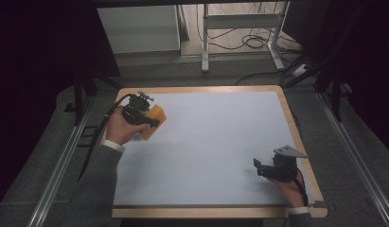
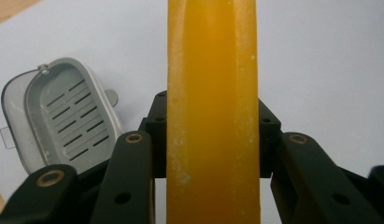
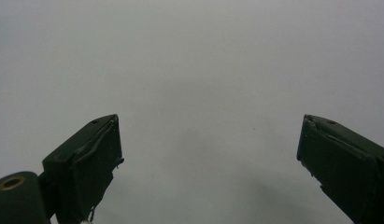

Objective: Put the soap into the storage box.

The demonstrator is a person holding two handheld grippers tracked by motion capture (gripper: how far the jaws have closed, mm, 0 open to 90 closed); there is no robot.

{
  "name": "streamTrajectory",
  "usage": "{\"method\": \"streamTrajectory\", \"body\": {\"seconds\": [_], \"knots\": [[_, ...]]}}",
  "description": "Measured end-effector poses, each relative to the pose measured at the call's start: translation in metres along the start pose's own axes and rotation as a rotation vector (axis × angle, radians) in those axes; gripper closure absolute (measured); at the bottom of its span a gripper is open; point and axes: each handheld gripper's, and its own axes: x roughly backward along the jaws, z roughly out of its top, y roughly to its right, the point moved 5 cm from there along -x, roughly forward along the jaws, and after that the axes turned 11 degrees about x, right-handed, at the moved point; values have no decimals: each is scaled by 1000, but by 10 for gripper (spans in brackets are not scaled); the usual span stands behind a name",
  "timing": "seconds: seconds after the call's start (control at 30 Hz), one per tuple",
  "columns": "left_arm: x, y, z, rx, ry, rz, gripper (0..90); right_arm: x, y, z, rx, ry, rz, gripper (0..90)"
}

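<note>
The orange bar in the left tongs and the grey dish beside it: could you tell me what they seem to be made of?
Orange bar: probably soap, given its waxy, translucent, matt look and whitish powdery flecks along the edges. Grey dish: apparently moulded plastic, smooth and matt, with a slotted draining insert and a clear rim.

Orange soap bar (image 2: 213,112): waxy, semi-glossy, with a pale powdery bloom along its edges. Soap dish (image 2: 59,116): grey matt plastic, slotted, dusted with white residue. Table (image 1: 206,89): light wood rim under a smooth, matt pale-blue sheet. Gripper jaws: black matt plastic with brass-coloured rivets.
</note>
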Motion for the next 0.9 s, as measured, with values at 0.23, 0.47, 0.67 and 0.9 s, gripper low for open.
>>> {"method": "streamTrajectory", "body": {"seconds": [0.23,0.47,0.67,0.9], "knots": [[-1,-18,7,49,2,16,607,0,0,0,-3,-1,1,65],[-4,-30,12,90,4,16,607,-1,0,-1,2,-3,2,65],[-7,-42,14,122,-4,26,607,-2,2,-2,-1,-5,-2,65],[-10,-49,16,136,-8,31,608,0,3,-2,-5,-4,-6,65]]}}
